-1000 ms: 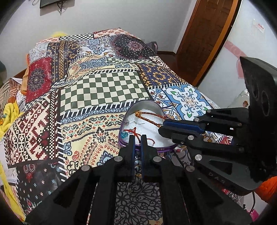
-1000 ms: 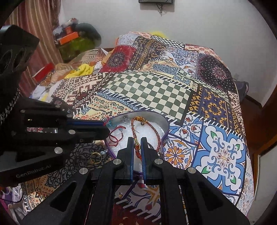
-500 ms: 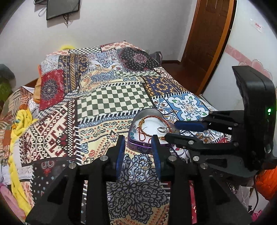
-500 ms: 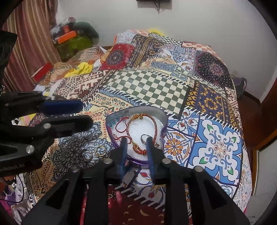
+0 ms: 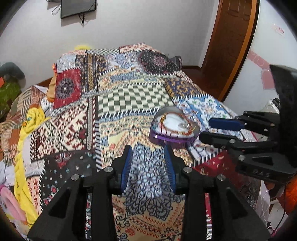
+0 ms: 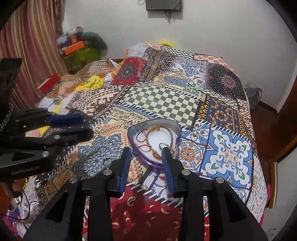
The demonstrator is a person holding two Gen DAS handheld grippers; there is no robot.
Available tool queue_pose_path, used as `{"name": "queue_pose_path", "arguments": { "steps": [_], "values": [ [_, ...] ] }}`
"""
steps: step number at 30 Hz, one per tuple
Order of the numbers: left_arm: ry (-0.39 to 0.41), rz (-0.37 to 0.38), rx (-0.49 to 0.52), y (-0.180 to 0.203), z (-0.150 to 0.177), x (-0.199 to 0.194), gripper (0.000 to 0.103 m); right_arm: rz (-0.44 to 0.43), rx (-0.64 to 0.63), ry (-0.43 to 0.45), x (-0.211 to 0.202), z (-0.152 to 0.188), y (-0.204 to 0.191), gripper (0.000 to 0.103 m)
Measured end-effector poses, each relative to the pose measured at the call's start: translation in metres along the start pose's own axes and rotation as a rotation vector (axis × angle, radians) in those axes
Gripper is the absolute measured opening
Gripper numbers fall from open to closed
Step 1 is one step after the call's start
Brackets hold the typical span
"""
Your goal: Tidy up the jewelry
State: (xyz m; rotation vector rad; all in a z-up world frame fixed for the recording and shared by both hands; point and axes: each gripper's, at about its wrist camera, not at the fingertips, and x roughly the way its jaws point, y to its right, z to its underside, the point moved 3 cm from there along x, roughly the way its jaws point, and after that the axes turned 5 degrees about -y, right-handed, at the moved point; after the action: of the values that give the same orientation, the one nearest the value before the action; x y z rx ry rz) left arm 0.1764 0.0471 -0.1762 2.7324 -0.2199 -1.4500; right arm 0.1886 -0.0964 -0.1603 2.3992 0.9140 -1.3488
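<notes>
A heart-shaped purple box (image 6: 173, 129) with a white lining sits on the patterned bedspread. It holds a braided orange-red bracelet (image 6: 171, 137), red thread bracelets (image 6: 142, 135) and a silver ring (image 6: 163, 144). The box also shows, blurred, in the left wrist view (image 5: 174, 128). My right gripper (image 6: 146, 153) is open and empty, raised just in front of the box. My left gripper (image 5: 148, 150) is open and empty, raised to the left of the box. Each gripper shows in the other's view, the right gripper (image 5: 213, 129) and the left gripper (image 6: 79, 126).
The patchwork bedspread (image 6: 161, 103) covers the whole bed. Yellow cloth (image 5: 24, 148) and clutter lie along the bed's left side. A wooden door (image 5: 232, 42) stands at the right, and a screen (image 6: 163, 4) hangs on the back wall.
Both grippers were shut at the box, then opened and pulled back and up. The bracelets and ring now lie in the box.
</notes>
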Motion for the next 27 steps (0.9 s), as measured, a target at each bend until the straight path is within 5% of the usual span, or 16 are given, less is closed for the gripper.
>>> {"name": "queue_pose_path", "arguments": {
  "steps": [12, 27],
  "values": [
    [-0.128, 0.065, 0.0, 0.008, 0.038, 0.039, 0.034, -0.016, 0.002, -0.085, 0.02, 0.028, -0.01, 0.031],
    [-0.101, 0.076, 0.022, 0.014, 0.025, 0.06, 0.034, -0.045, -0.005, -0.154, 0.037, 0.039, -0.009, 0.031]
  ]
}}
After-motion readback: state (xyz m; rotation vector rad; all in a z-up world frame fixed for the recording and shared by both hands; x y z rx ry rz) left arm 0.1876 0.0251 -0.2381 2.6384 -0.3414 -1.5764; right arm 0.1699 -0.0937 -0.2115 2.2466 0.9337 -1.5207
